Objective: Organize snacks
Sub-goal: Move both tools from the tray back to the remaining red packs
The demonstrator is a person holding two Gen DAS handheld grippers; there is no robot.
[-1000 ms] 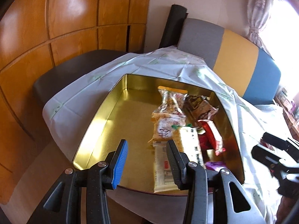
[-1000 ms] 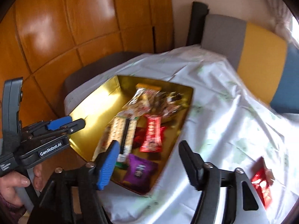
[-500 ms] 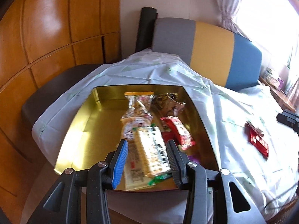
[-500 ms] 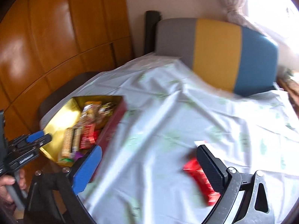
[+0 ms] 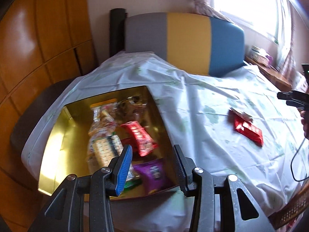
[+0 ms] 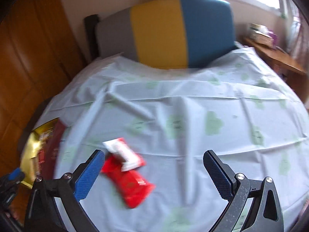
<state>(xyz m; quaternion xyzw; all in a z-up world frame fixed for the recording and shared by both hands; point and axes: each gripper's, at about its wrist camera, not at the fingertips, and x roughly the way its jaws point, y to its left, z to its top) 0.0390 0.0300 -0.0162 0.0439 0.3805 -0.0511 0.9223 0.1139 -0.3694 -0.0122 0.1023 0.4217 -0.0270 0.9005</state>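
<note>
Right gripper (image 6: 154, 171), jaws wide and empty, nearest the red snack packets (image 6: 127, 172), lying diagonally at its left finger; left gripper (image 5: 152, 166) open, empty over gold tin (image 5: 56, 145).

- Left gripper (image 5: 152, 164): matte black frame of angular linkage bars with triangular cut-outs; silver round-head screws at the pivots
- Left gripper fingers: one pad ribbed bright blue (image 5: 123, 168), the other ribbed black
- Right gripper (image 6: 153, 176): black frame, speckled finish on one linkage arm, triangular cut-outs, silver screws at the joints
- Right gripper fingers: both pads blue with fine cross-hatched texture (image 6: 88, 176), one darker in shade
- Thin black cable (image 5: 295, 160) trailing in a loop below the right gripper, in the left wrist view
</note>
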